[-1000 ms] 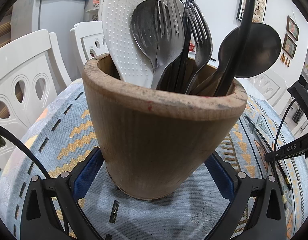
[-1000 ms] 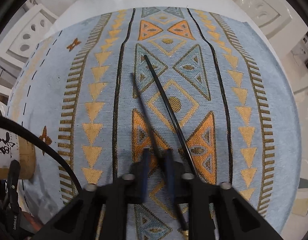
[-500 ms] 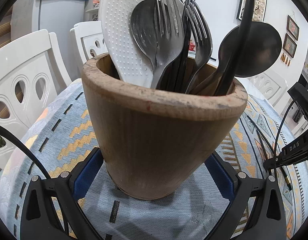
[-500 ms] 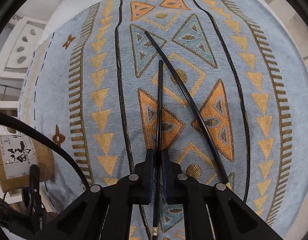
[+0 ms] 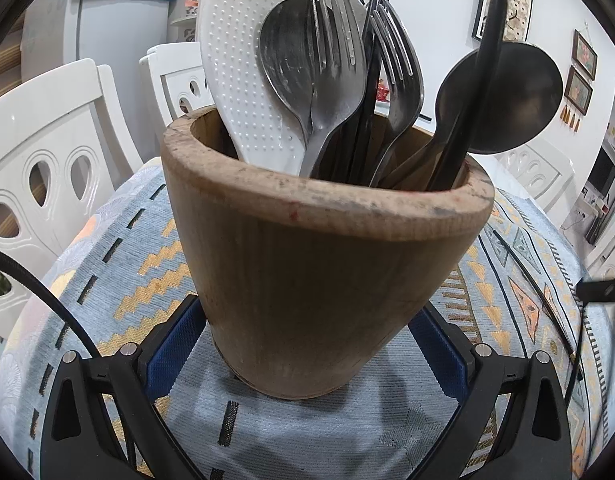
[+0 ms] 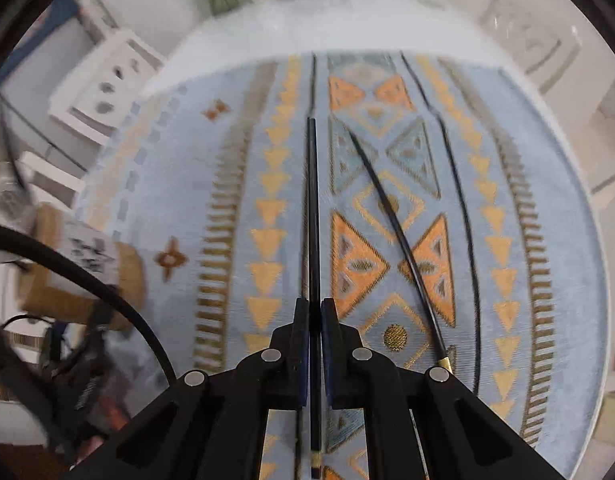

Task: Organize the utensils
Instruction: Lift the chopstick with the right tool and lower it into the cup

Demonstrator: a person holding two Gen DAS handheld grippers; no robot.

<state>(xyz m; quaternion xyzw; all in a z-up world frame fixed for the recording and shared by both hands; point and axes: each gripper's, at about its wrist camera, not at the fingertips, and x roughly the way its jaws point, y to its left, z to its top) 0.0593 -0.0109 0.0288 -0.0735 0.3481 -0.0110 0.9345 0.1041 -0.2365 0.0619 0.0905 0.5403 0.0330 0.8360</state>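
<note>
The right tool point(image 6: 314, 312) pinches one black chopstick point(image 6: 312, 200) above the desk point(image 6: 235, 12). The other chopstick point(image 6: 399, 240) lies on the cloth point(image 6: 179, 200). The left tool point(image 5: 307, 340) hugs the cup point(image 5: 319, 272), full of forks and spoons.

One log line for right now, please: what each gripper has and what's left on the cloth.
left gripper: fingers around wooden holder, grip unclear | right gripper: shut on chopstick | left on cloth: second chopstick
</note>
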